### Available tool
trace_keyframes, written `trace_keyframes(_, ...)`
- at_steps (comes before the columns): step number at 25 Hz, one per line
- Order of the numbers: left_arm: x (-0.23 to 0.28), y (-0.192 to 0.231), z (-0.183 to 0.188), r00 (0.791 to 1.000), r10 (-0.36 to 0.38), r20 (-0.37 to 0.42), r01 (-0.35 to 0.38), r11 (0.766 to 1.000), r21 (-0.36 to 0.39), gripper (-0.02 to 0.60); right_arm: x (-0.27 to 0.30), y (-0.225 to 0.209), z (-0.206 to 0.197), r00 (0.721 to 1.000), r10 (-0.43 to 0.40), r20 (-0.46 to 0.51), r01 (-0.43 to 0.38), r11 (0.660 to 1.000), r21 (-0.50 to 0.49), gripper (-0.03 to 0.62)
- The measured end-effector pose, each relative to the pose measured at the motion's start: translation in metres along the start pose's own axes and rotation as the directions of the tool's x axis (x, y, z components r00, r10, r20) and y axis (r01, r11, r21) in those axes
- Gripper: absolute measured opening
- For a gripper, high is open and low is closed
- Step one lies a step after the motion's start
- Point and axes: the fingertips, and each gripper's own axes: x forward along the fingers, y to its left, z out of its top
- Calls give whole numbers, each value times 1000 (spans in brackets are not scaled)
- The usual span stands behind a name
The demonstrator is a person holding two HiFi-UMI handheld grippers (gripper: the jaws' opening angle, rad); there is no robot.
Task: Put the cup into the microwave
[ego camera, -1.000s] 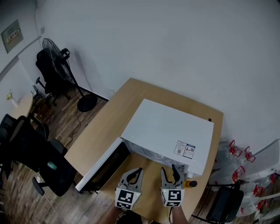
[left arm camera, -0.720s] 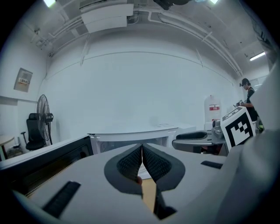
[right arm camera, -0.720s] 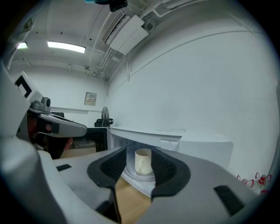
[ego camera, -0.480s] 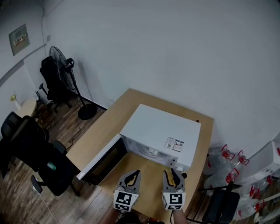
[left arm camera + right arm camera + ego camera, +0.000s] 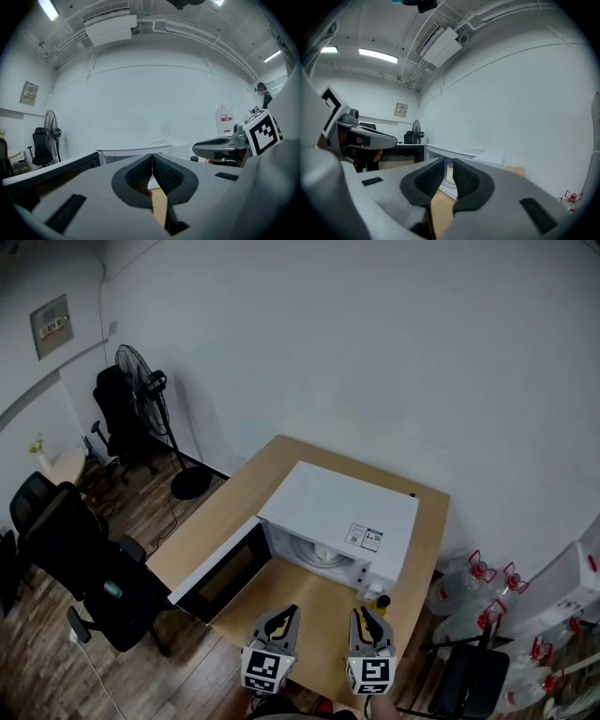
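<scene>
Cup (image 5: 322,552) sits on the turntable inside the white microwave (image 5: 342,507), whose door (image 5: 223,570) hangs open over the wooden table (image 5: 246,491). Both grippers hover apart from it: left gripper (image 5: 284,613) is clenched and empty; right gripper (image 5: 364,612) has just been closing, with only a narrow slit left and nothing between its jaws.

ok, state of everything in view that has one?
microwave door, open, swung out to the left
cup, upright inside the microwave, not held
left tongs, shut, empty
right tongs, have just been closing, narrow gap left, nothing between
fan, standing on the floor; can't tell if it's running
</scene>
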Motion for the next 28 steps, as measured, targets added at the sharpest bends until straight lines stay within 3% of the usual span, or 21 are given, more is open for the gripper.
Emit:
trace_keyframes(13, -32, -34, -7, 1000, -5, -3, 5, 1000, 12, 25, -45, 12, -5, 1000, 23, -4, -23, 999, -29, 18)
trace_keyframes(28, -32, -35, -6, 1000, -2, -2, 2, 1000, 15, 25, -46, 7, -2, 1000, 9, 0, -9, 999, -37, 17)
